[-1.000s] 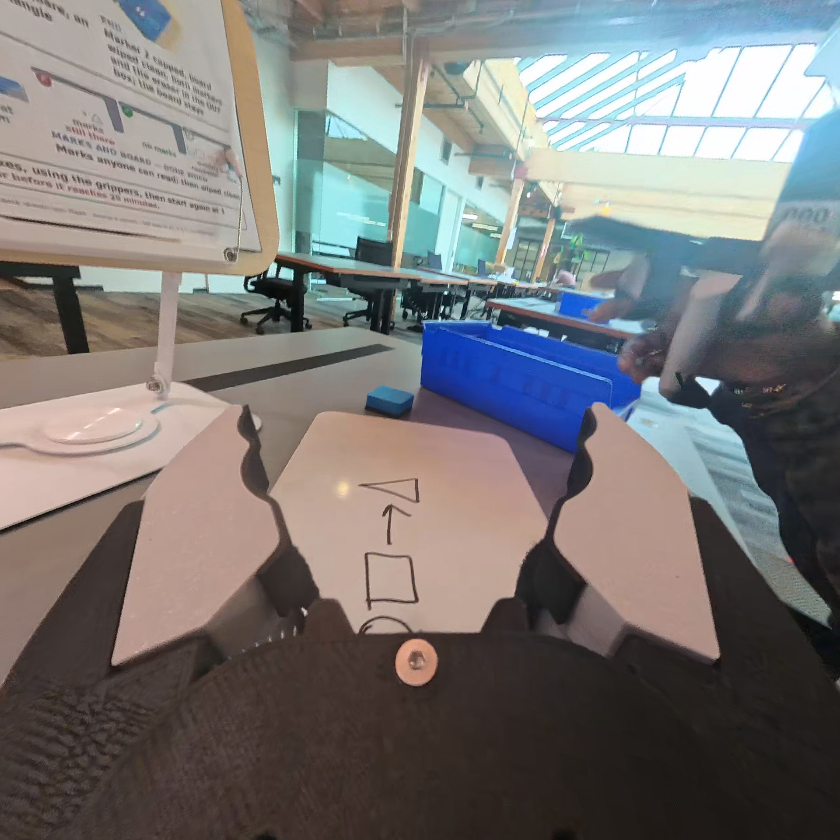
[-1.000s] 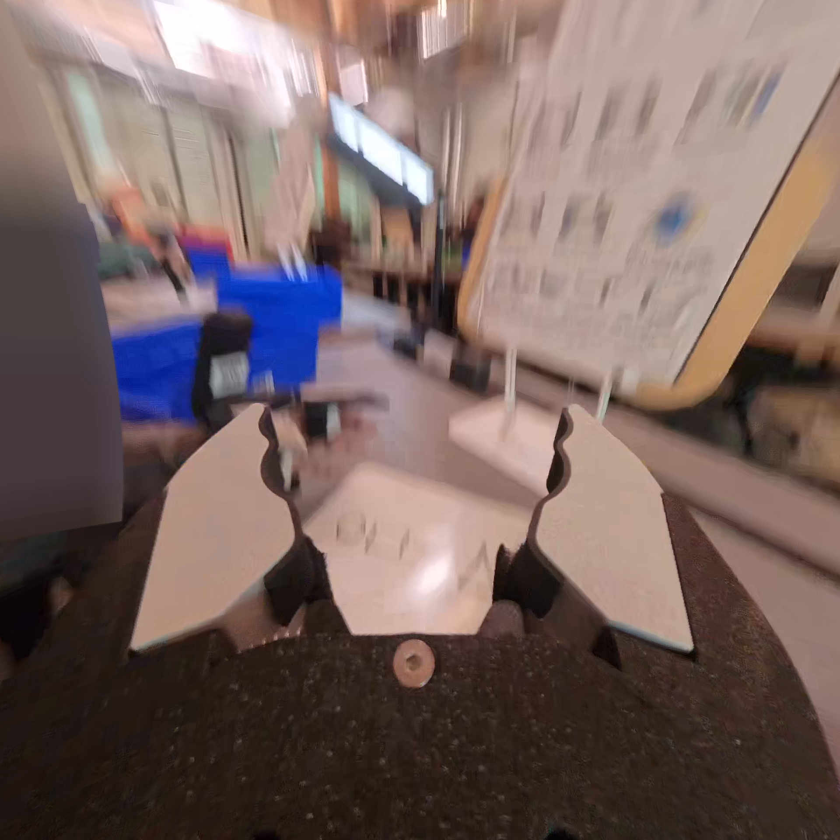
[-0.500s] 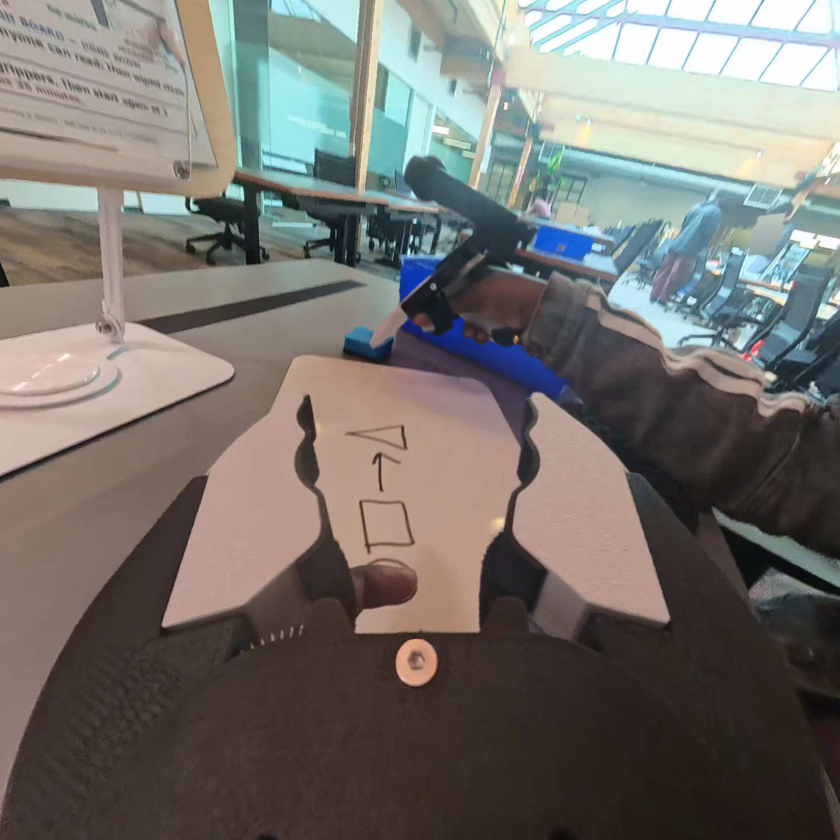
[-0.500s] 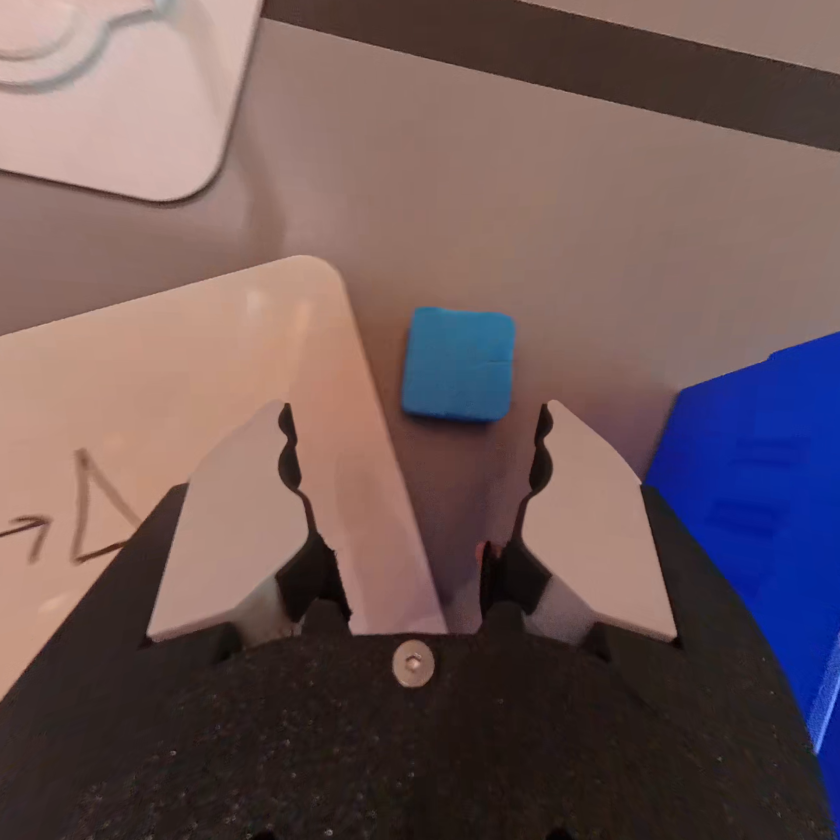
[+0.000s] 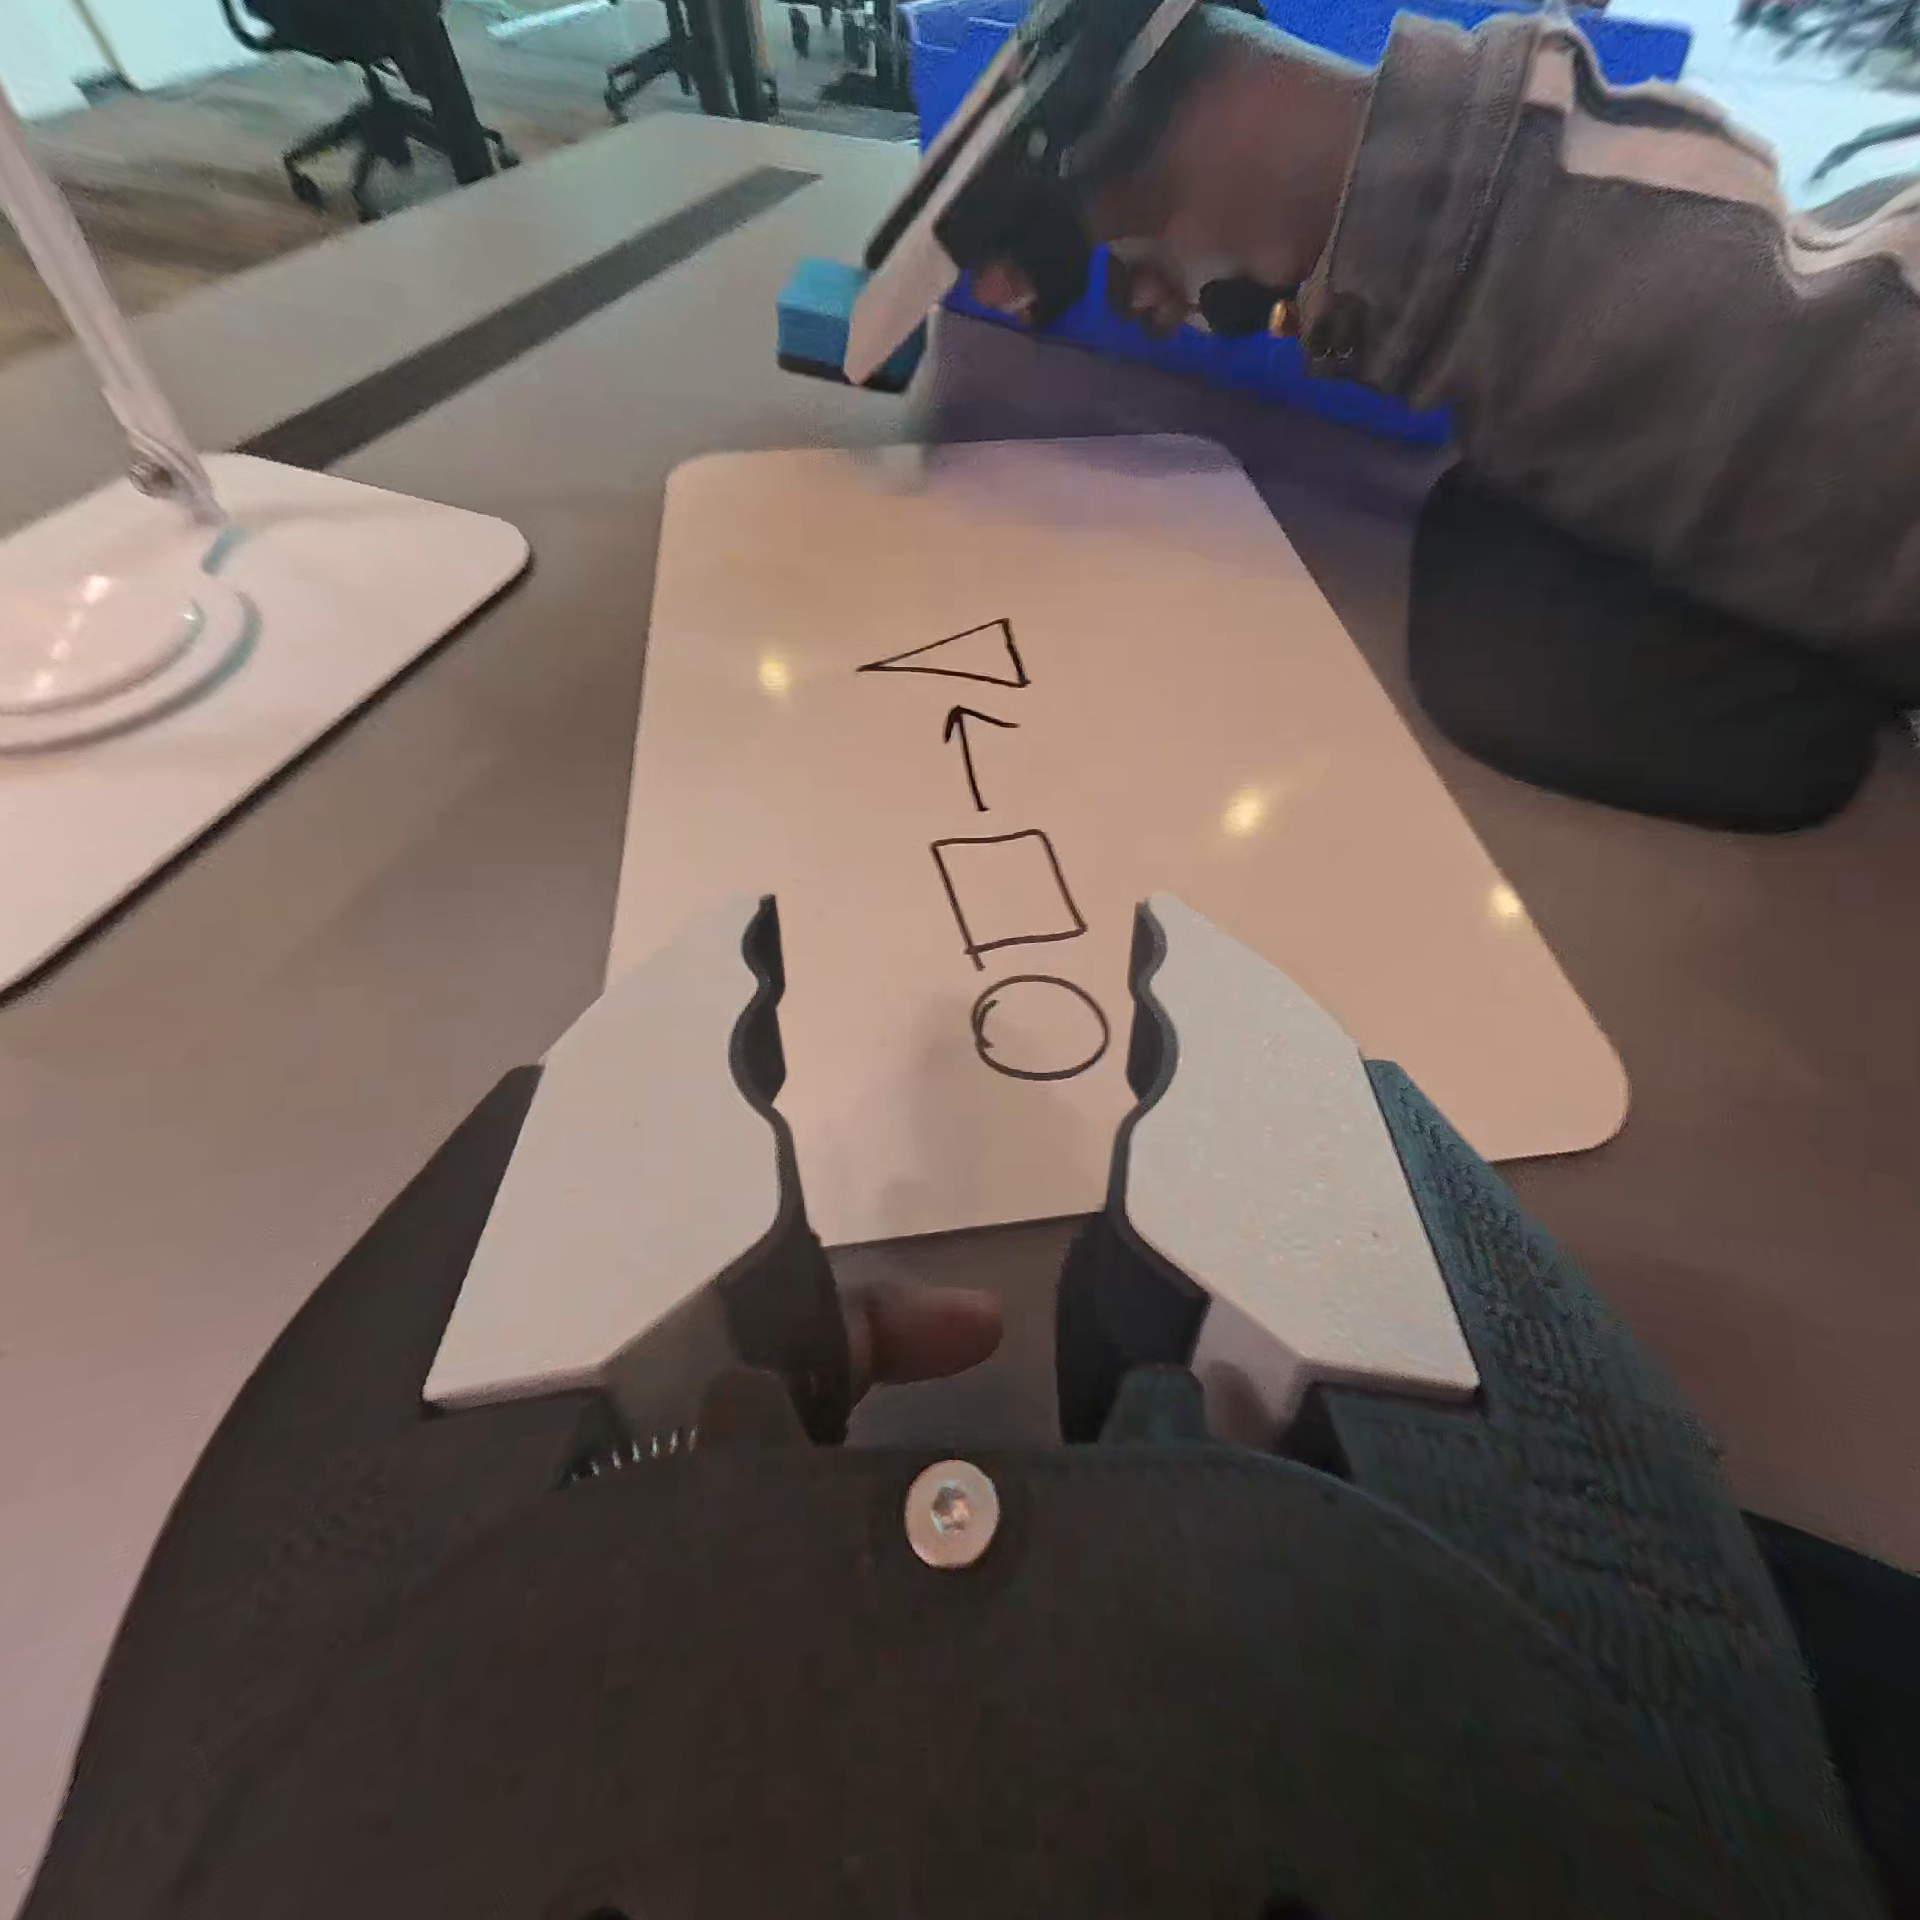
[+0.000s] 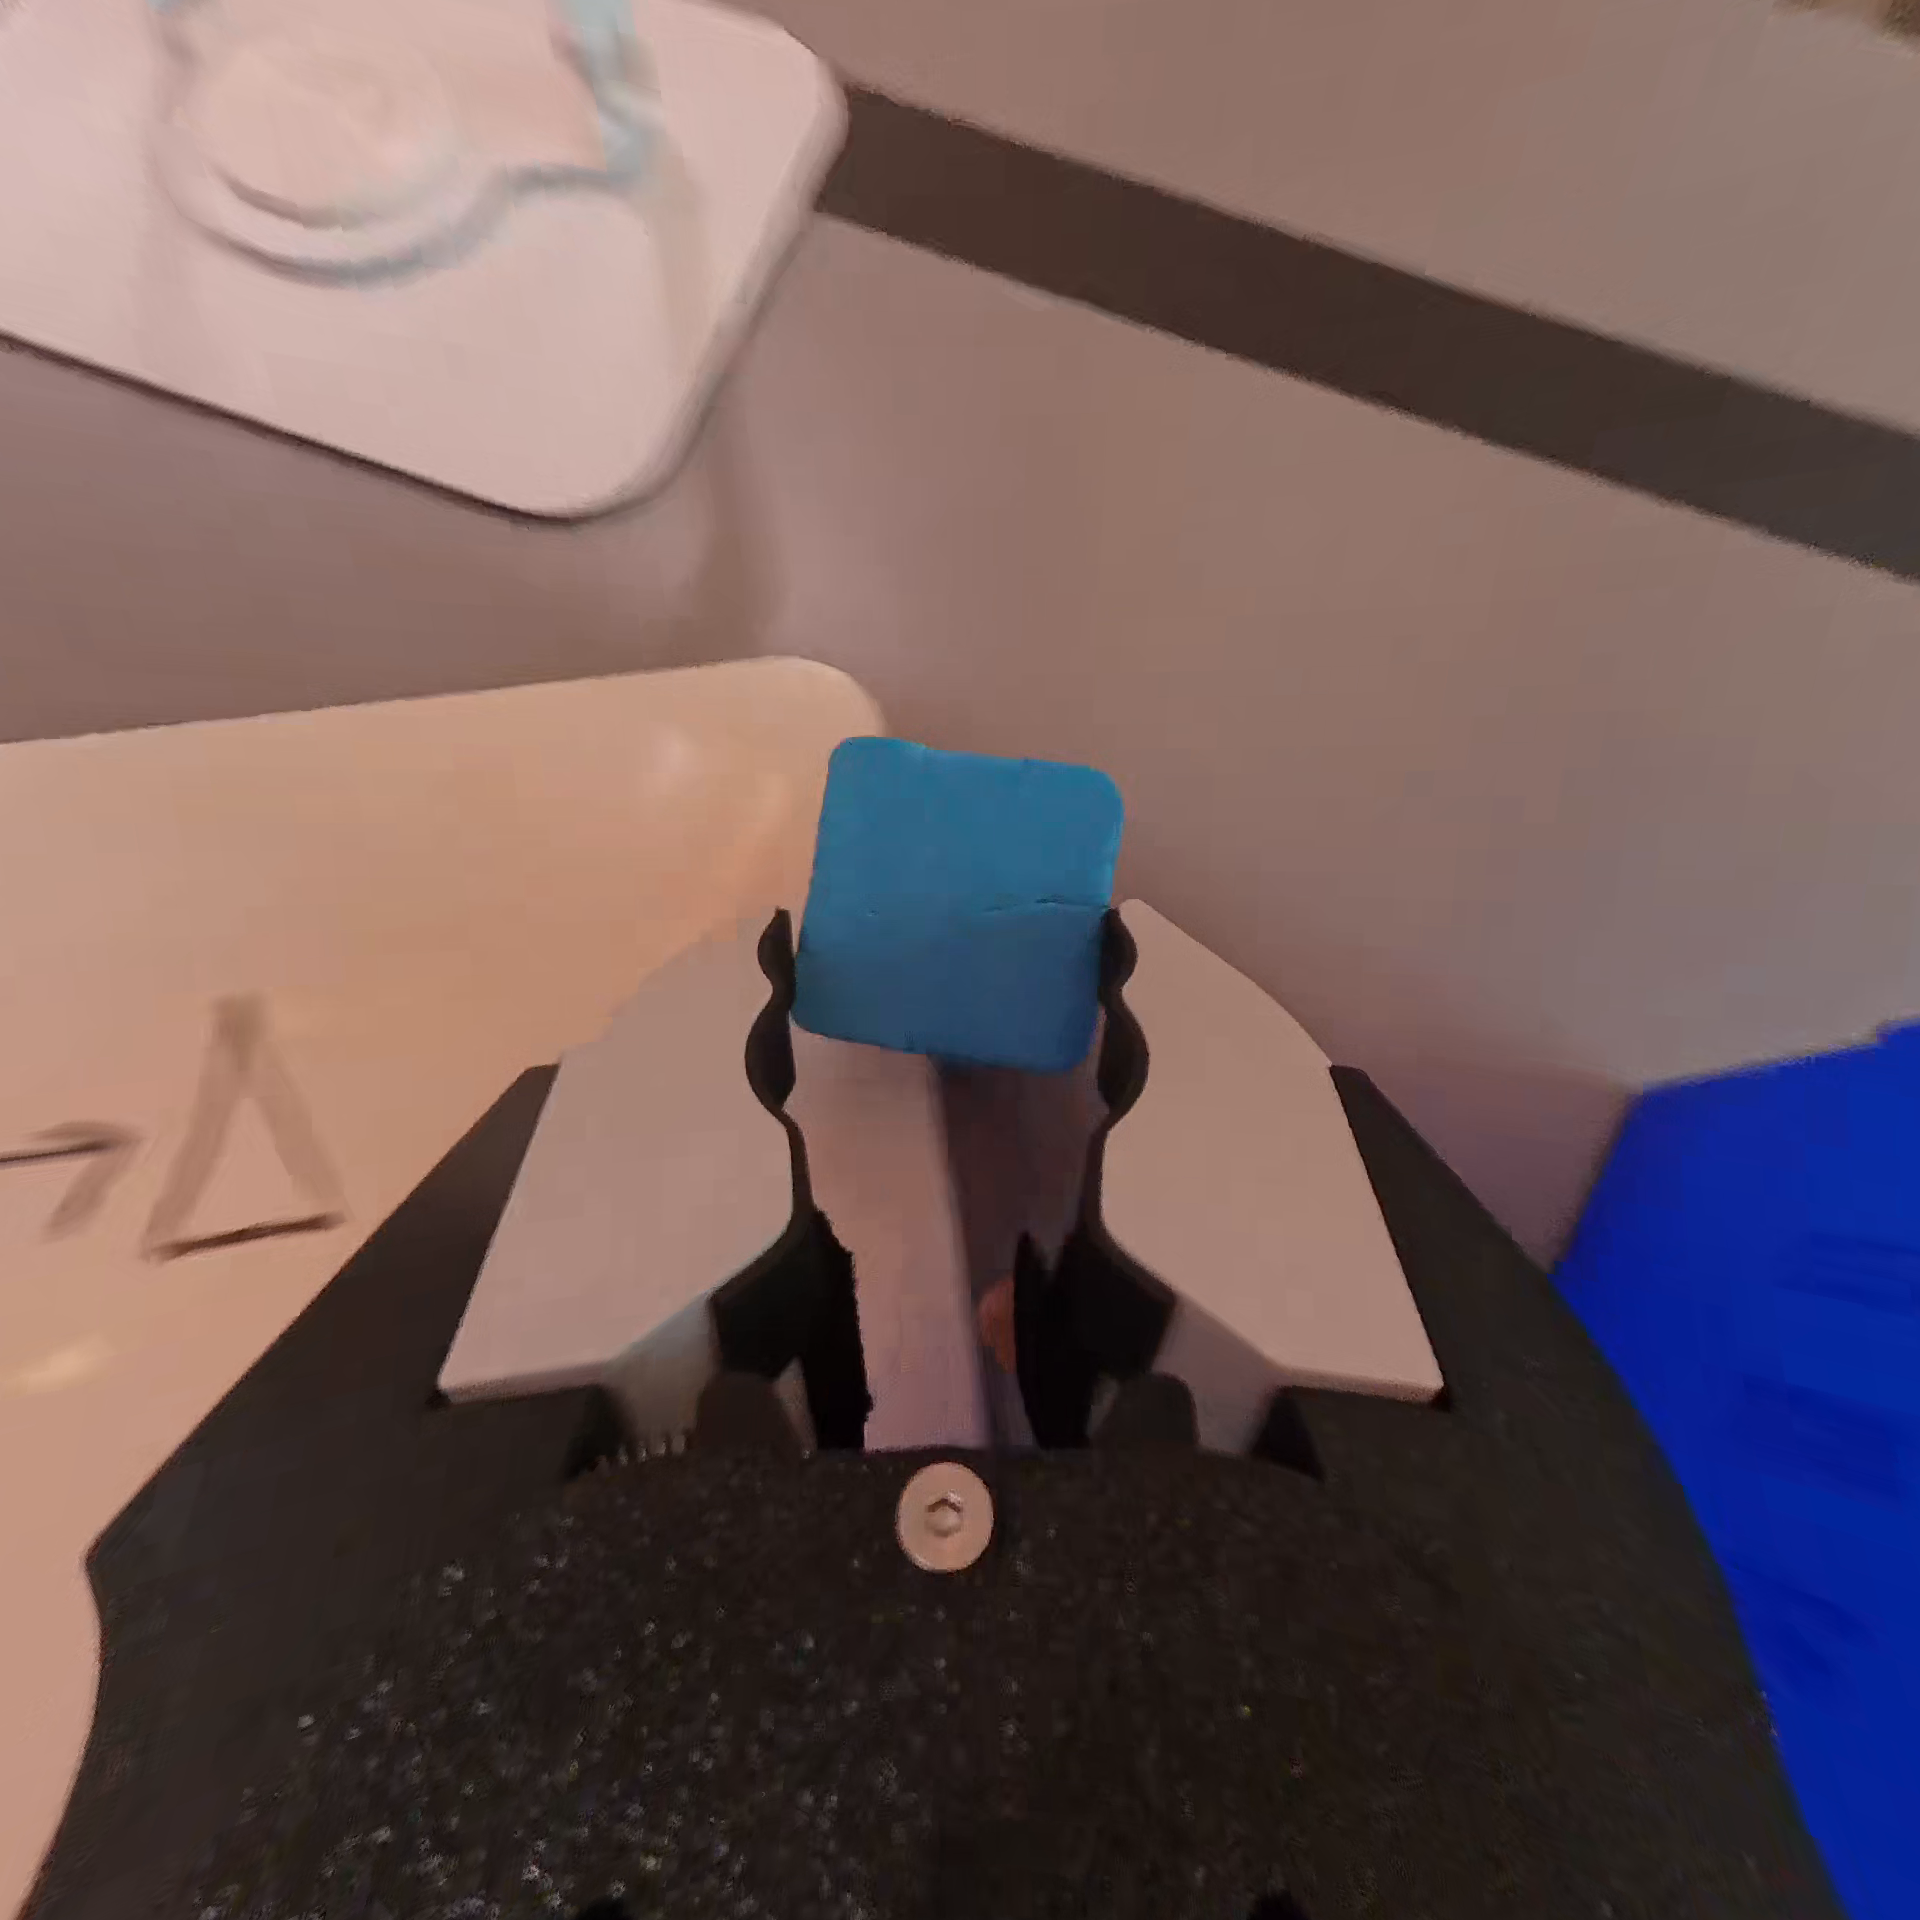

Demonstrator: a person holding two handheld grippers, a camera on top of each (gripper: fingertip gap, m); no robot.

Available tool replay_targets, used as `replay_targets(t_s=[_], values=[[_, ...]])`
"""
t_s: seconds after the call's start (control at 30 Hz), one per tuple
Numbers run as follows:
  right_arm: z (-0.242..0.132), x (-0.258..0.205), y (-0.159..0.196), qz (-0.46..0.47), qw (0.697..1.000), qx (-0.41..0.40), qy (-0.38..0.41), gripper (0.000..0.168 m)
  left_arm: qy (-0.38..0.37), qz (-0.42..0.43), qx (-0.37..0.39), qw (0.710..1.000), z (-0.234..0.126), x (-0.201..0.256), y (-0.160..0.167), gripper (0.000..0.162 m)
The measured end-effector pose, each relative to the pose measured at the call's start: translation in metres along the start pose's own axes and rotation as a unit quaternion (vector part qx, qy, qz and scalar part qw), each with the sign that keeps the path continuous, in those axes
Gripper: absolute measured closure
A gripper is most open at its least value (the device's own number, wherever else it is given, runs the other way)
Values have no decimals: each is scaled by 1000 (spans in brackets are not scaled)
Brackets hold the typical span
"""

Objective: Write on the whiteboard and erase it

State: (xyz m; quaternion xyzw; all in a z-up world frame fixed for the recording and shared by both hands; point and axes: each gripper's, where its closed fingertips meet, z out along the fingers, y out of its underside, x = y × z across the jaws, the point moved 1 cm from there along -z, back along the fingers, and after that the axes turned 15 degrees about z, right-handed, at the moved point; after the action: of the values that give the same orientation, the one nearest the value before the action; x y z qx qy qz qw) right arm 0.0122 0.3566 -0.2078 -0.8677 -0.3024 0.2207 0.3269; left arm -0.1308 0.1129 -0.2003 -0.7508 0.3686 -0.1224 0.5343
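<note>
A white whiteboard (image 5: 1195, 644) lies flat on the grey table, with a black triangle, arrow, square and circle drawn on it. My left gripper (image 5: 956, 914) is open and empty, hovering over the board's near end. A small blue eraser (image 6: 961, 842) sits just past the board's far corner. My right gripper (image 6: 945, 925) has a fingertip touching each side of the eraser and is shut on it. In the left wrist view the right gripper (image 5: 883, 343) reaches down onto the eraser (image 5: 816, 307), which it partly hides. No marker is in view.
A blue bin (image 5: 1247, 353) stands right of the eraser and also shows in the right wrist view (image 6: 1766, 1351). A white stand base (image 5: 260, 644) sits to the board's left. A person's sleeve (image 5: 1610, 260) and a dark rounded object (image 5: 1621, 675) lie along the board's right. My hands' fingertips stand some 30 cm from each other.
My right gripper swung down over the eraser and its jaws closed onto it. My left gripper pulled back toward the board's near end and tilted down, so the circle is now in view.
</note>
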Motion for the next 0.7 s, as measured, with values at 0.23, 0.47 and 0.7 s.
replay_targets(t_s=[0.23,0.47,0.7], values=[[-58,-165,84,-190,944,-73,-258,111,78,44,-20,996,-7,25,0,131],[-60,-187,131,-268,924,-112,-250,91,114,57,-120,985,-6,36,27,162],[-71,-193,137,-246,931,-130,-238,103,152,64,-124,979,-10,47,26,162]])
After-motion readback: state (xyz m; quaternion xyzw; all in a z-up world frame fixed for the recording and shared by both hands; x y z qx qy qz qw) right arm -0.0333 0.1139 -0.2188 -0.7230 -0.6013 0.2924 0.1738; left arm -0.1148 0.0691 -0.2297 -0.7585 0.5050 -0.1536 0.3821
